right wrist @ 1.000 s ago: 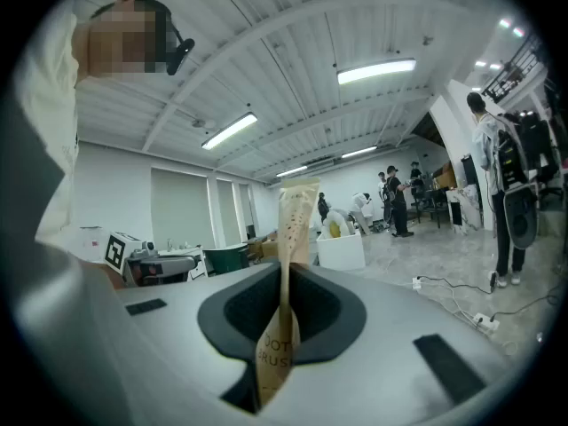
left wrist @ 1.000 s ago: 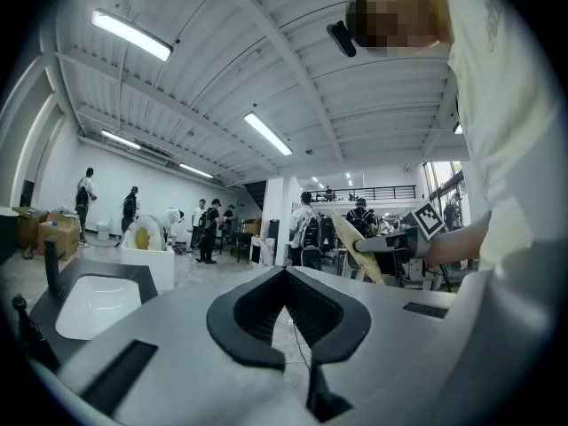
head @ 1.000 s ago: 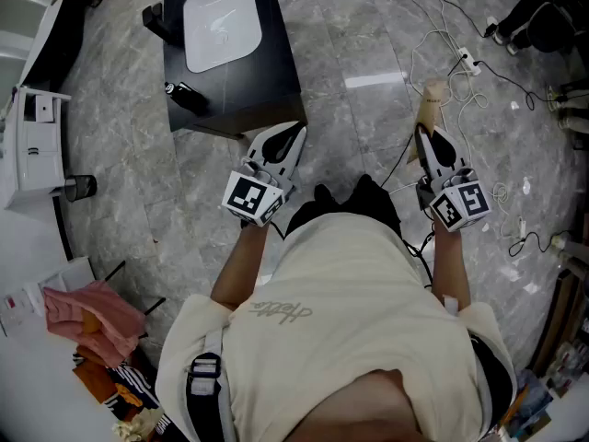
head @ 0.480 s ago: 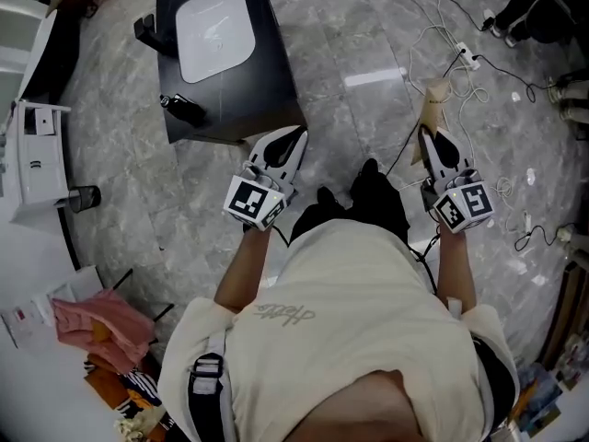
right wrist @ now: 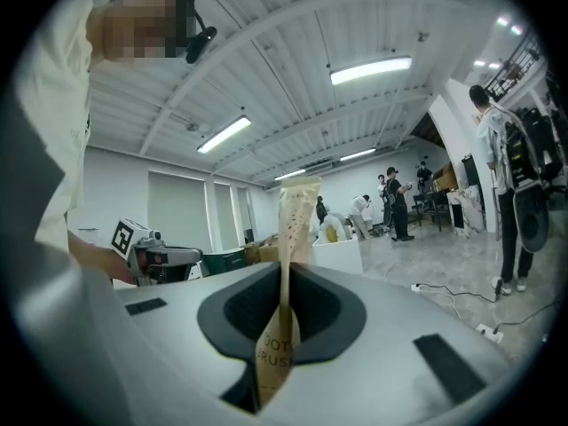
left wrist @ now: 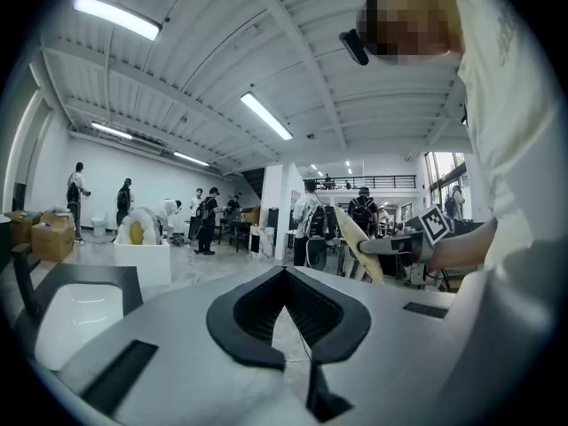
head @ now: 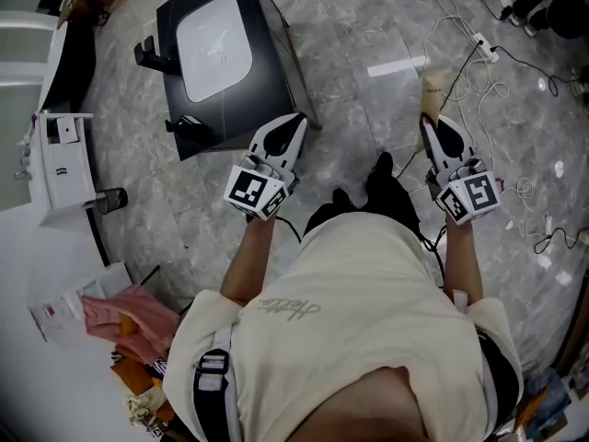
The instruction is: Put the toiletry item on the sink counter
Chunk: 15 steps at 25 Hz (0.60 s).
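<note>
My right gripper (head: 429, 122) is shut on a tan paper toothbrush packet (head: 435, 88), which sticks out past the jaws over the floor. In the right gripper view the packet (right wrist: 295, 229) stands upright, pinched between the dark pads of that gripper (right wrist: 284, 278). My left gripper (head: 296, 121) is shut with nothing in it, its tip at the near right corner of the black sink counter (head: 271, 76). The counter holds a white basin (head: 213, 47). In the left gripper view the left gripper (left wrist: 284, 278) points past the counter (left wrist: 53, 278) at the lower left.
A black faucet (head: 152, 55) and a small black item (head: 189, 125) are on the counter's left side. White cables and a power strip (head: 486, 49) lie on the grey floor at the right. A white unit (head: 60, 159), a dark cup (head: 110, 199) and pink cloth (head: 124, 311) are at the left.
The person has stepped forward: the sink counter now lies closer, right at the left gripper's tip. Both grippers keep the same pose, the right one still holding the packet.
</note>
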Tool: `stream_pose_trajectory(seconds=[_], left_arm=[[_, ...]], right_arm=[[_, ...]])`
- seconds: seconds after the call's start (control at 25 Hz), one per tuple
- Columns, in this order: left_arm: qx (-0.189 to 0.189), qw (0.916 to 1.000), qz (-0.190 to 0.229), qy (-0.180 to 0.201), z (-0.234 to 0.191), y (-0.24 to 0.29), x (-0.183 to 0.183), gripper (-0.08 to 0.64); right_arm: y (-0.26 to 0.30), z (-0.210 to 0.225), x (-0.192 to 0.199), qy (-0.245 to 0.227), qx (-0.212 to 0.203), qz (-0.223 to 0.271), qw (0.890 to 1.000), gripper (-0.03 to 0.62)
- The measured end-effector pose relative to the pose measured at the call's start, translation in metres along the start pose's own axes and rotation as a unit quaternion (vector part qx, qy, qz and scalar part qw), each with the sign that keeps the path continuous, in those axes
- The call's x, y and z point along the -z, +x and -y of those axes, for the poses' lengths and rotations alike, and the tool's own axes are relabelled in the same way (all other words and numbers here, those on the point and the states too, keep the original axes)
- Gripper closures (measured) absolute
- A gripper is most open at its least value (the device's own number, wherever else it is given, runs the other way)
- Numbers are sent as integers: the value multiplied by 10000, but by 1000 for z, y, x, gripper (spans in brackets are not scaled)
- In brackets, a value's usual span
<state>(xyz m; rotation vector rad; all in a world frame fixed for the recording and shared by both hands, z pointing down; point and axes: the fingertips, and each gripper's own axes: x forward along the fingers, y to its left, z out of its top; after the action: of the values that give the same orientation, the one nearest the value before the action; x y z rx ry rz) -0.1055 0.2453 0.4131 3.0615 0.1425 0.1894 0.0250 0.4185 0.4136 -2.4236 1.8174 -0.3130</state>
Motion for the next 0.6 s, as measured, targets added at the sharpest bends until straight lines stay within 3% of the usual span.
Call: stream_pose_trajectory(seconds=[0.28,0.48,0.6], left_arm=[[-185,9994,254,108,3,88,-54,557],[-502,9986,180,20,2,126,-60,557],[-697,9975,-70,115,-7,133,-51,557]], right_arm=[[15,87,-45,-438,-200,137,9987,568],[32,137,-46,-361,-370,102,9986,569],[48,154,-42,-322,-398,76,9987,569]])
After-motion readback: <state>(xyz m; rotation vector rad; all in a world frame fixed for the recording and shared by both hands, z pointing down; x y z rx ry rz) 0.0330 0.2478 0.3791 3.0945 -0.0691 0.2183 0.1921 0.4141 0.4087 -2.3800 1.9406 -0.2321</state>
